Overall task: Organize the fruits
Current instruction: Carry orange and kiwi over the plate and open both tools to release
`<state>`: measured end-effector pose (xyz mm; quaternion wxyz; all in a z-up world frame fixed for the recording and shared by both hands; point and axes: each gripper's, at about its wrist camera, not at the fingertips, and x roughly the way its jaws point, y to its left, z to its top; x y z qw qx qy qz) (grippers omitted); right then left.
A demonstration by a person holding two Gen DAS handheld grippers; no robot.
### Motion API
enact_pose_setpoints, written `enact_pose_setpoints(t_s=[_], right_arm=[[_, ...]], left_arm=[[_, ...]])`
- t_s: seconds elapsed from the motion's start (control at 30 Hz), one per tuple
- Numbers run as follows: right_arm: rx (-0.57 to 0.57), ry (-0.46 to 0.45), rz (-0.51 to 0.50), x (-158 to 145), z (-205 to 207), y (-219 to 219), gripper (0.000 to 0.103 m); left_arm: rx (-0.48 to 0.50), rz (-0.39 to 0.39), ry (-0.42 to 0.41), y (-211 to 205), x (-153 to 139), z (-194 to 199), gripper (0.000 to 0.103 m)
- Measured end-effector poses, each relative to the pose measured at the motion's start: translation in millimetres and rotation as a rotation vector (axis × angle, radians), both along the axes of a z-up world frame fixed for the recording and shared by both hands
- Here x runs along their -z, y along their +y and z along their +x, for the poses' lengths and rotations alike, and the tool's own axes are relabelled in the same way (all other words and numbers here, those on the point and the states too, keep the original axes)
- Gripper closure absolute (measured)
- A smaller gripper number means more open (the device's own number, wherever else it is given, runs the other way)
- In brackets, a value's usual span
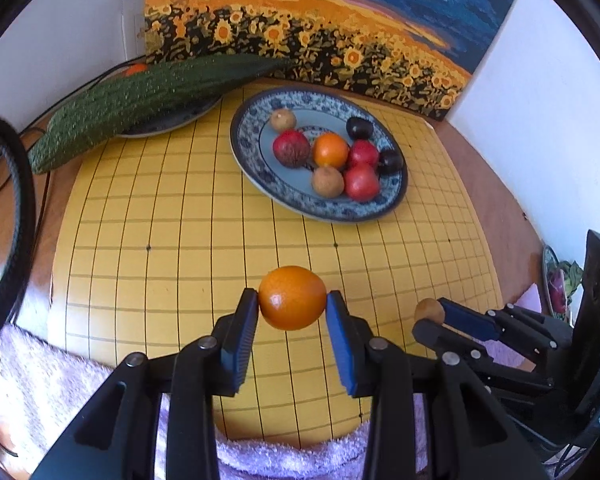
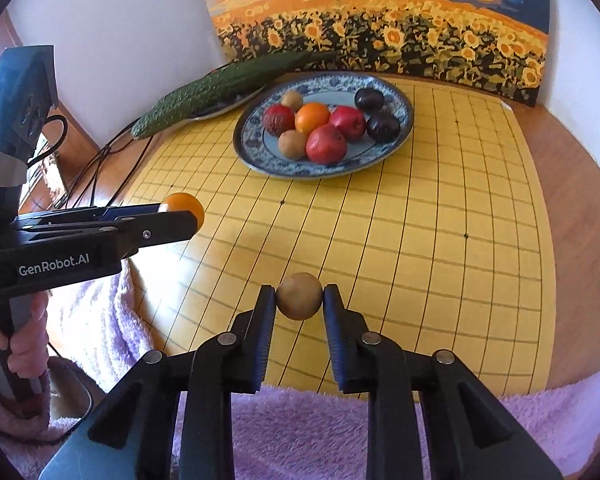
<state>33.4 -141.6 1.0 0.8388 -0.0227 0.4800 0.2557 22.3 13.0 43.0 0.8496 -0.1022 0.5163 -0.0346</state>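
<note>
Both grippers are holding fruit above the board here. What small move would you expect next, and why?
Probably carrying one fruit forward to the blue patterned plate. The left gripper is shut on an orange fruit and the right gripper on a small brown fruit, both clear of the yellow grid board. The plate already holds one orange fruit and two brown ones, so it looks like the destination.

An orange (image 1: 292,298) is held off the yellow gridded board, pinched at its sides. A small tan-brown round fruit (image 2: 299,296) is likewise clamped above the board. On the blue-patterned plate (image 1: 256,178) seven fruits are clustered, most of them touching: another orange (image 1: 330,151), three red ones, two tan ones and two dark purple ones.
</note>
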Motion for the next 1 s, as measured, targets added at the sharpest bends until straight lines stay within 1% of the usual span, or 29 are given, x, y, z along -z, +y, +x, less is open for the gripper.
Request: enact_pose_setpoints(t_s=[0.4, 0.7, 1.0], right_arm=[[0.02, -0.046, 0.008, -15, 29, 4, 0.077], [0.04, -0.072, 0.005, -23, 51, 1, 0.077], [0.079, -0.09, 0.019, -29, 83, -6, 0.077]], left_arm=[[-0.017, 0.025, -0.035, 2, -8, 30, 0.067], [-0.046, 0.043, -0.044, 13, -8, 54, 0.067], [-0.064, 0.064, -0.05, 22, -6, 79, 0.067]])
